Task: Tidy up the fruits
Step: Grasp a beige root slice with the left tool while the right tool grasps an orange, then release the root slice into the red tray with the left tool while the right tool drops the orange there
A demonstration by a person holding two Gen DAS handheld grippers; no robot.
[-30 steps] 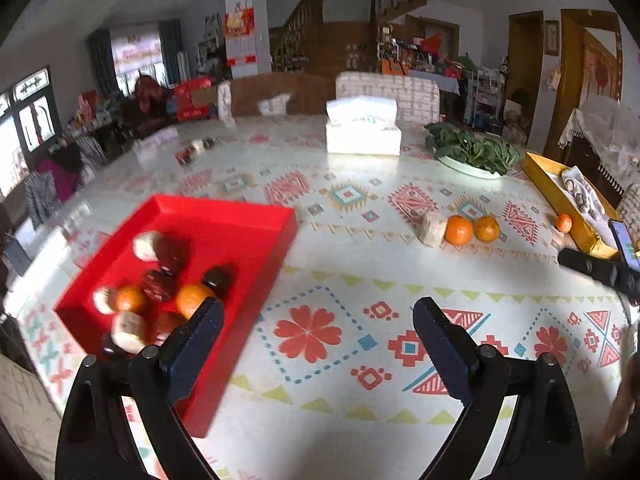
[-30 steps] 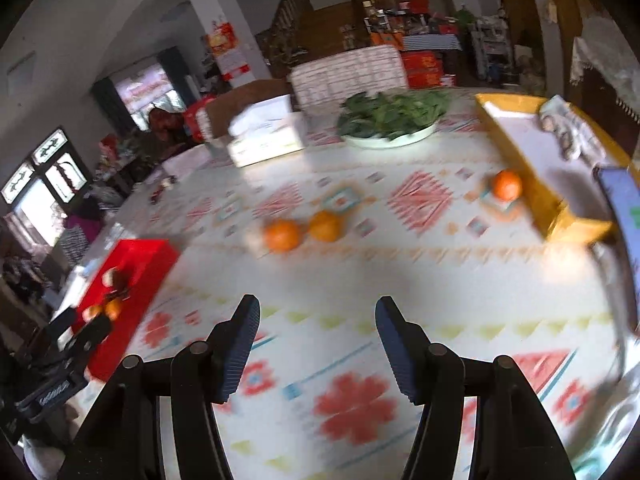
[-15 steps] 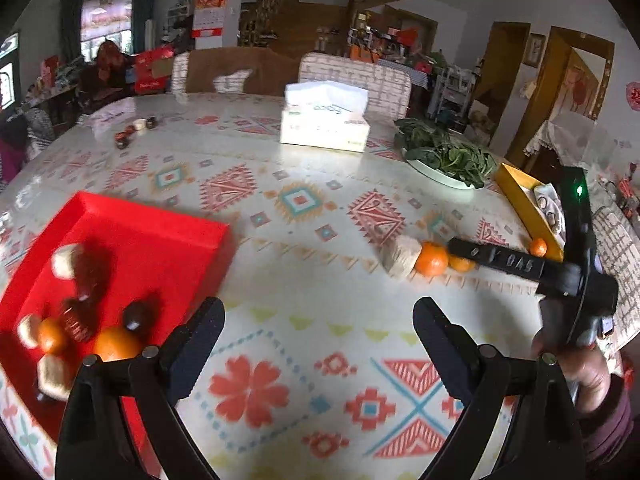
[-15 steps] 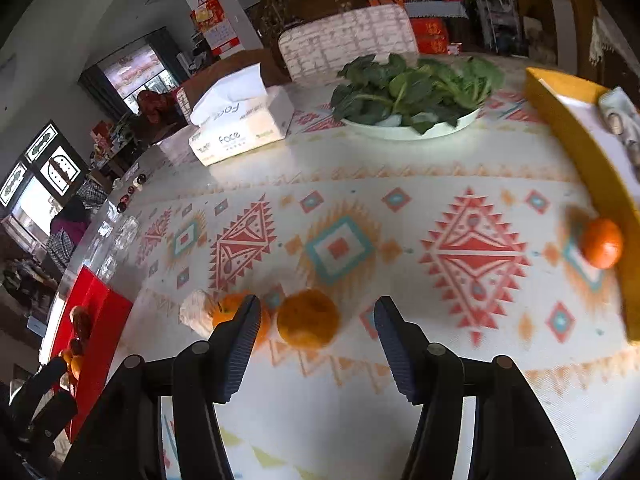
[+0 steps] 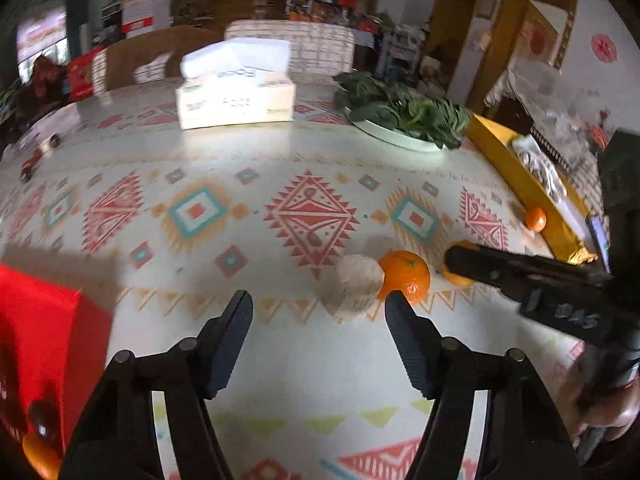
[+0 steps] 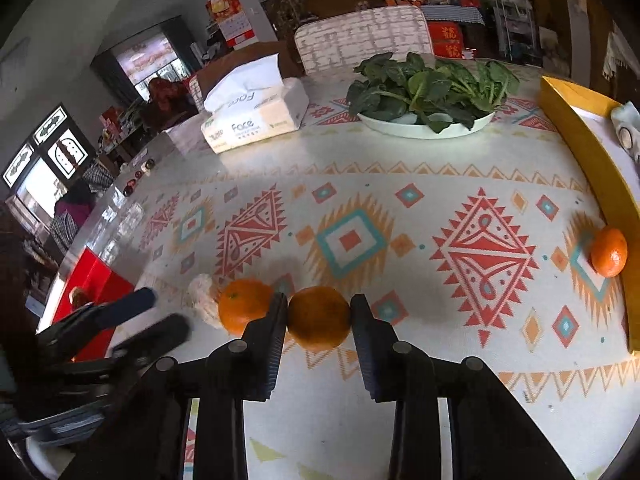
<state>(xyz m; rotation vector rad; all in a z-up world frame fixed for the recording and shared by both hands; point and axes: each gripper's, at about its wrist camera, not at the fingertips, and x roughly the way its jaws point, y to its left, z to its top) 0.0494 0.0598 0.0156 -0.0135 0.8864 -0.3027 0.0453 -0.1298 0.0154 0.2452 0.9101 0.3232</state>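
Beside the held orange (image 6: 319,317), clamped between the right gripper (image 6: 319,312) fingers, sit a second orange (image 6: 245,304) and a pale netted fruit (image 6: 204,298); left gripper (image 5: 318,312) fingers spread apart. Beyond, red tray (image 6: 96,280) holds fruit.

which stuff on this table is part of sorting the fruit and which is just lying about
Part of the job:
held orange, in the right tongs
second orange
small orange
foam-wrapped fruit
red tray
left tongs, open

Just lying about:
tissue box
plate of greens
yellow tray
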